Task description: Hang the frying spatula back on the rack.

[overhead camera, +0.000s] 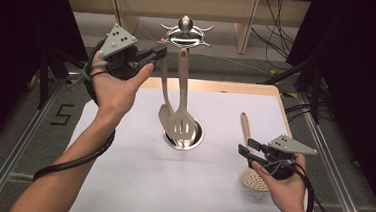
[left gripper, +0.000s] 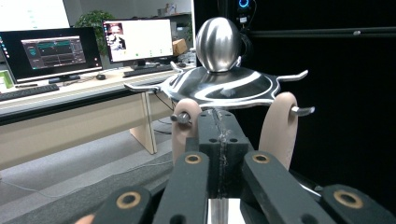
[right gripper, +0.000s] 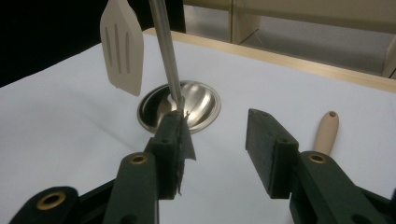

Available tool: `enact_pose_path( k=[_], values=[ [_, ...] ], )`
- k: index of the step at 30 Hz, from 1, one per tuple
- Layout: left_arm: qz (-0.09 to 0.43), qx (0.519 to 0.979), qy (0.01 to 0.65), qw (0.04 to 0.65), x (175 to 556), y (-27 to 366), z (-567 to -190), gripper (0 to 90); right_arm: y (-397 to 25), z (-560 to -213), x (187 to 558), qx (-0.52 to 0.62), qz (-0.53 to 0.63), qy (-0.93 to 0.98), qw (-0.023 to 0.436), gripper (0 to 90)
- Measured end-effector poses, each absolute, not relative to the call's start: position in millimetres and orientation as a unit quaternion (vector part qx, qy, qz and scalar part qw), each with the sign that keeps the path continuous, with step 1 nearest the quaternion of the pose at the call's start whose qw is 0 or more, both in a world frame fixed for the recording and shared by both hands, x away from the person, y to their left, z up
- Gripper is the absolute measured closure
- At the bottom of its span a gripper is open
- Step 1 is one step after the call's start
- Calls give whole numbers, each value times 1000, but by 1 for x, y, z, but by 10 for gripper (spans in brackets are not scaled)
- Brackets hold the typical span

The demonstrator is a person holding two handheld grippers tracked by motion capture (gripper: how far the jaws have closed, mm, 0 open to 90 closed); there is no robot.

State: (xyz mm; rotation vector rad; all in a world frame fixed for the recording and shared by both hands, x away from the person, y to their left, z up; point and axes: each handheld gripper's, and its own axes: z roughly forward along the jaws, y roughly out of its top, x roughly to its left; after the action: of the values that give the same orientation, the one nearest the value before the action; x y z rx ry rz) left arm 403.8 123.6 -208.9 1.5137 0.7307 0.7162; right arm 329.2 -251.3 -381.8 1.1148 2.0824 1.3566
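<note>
Left gripper [overhead camera: 161,50] is up at the rack's crown [overhead camera: 185,34], jaws pressed shut on a utensil handle [overhead camera: 163,74] so its hole can meet a hook. Right gripper [overhead camera: 247,146] waits low with its jaws spread wide, right over the skimmer [overhead camera: 250,158] lying flat on the white mat [overhead camera: 135,182], probably next to hang.

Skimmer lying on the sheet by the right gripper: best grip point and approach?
Take the skimmer on its straight handle, coming from above with the jaws across it. It lies flat, handle pointing away and bare on both sides; the round perforated head is wide and sits under the open right gripper.
</note>
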Motion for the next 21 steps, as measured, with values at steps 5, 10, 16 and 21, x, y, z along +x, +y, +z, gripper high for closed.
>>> enact_pose_path(
  k=[5,10,16,21],
  values=[
    [310,651,317,615,404,125,-209,892,-252,-382,329,399,487,749,208,580],
    [313,645,323,618,403,129,-209,892,-250,-383,329,401,490,745,210,580],
    [326,645,324,611,403,132,-209,892,-249,-384,329,408,486,747,199,580],
    [333,642,332,605,407,133,-209,892,-250,-384,329,405,486,748,201,580]
  ],
)
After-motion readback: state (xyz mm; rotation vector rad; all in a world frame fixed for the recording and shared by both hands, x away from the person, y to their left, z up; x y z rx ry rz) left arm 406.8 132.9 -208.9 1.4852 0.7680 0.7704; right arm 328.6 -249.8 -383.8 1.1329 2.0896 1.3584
